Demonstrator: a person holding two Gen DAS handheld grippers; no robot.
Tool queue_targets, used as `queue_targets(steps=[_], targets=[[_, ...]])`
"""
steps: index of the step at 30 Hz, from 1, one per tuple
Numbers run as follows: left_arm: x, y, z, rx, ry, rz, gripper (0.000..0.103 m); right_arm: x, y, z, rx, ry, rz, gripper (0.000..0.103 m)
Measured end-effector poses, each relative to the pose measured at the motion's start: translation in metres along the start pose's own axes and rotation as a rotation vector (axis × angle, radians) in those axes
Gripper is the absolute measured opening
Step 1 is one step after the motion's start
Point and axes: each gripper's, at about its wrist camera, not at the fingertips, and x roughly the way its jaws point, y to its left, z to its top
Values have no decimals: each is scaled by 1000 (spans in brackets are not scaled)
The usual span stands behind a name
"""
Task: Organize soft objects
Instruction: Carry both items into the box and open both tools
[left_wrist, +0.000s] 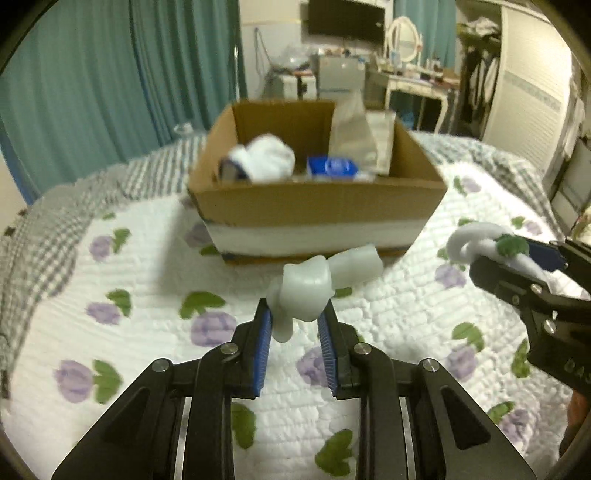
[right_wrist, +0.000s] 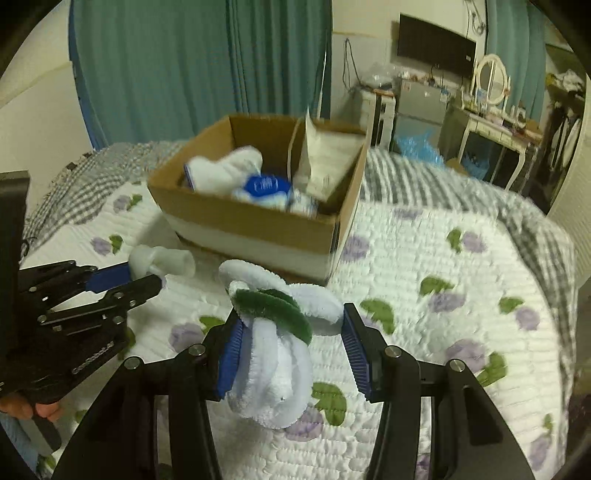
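Task looks partly done: the box (left_wrist: 317, 206) already holds a white rolled cloth (left_wrist: 267, 157) and a blue-white pack (left_wrist: 332, 166), w/ a clear bag (left_wrist: 356, 136) standing at its right side. Two items left, both lifted off the quilt (left_wrist: 147, 258) and not yet in the box.

Left gripper (left_wrist: 295, 321) is clenched on a pale squishy toy (left_wrist: 306, 291), smooth and rubbery, lumpy w/ a stubby end pointing far-right. It hangs just near of the box front.

Right gripper (right_wrist: 291, 339) grasps a plush (right_wrist: 273, 354): fluffy white terry, looped ears or limbs, dark green felt-like disc on top. The left pad presses the plush; right pad's contact is hard to tell. It sits near-right of the box.

Box is plain cardboard w/ a white band low on the front. Quilt is puckered white w/ purple flowers and green leaves, over a grey check blanket (right_wrist: 461, 184).
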Motion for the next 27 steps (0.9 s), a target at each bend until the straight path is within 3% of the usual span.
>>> queue_targets(steps=[6,11,19,20,23,27], targets=[[-23,0,32,8,-69,-1,25,-33,0,37,-49,-92,-33,50],[-28,5,72,21,-123,7,26,-42,0,77,-67,-147,-11,50],[16,17,127,-31,-155,21,33,10,-13,136,-60,-146,9,51],[25,19,132,-28,-152,22,37,18,-17,141,-57,-141,10,51],[48,21,140,-10,-144,42,68,47,-23,155,-46,-124,25,52],[66,24,141,7,-145,35,77,80,-31,172,-17,-94,63,55]])
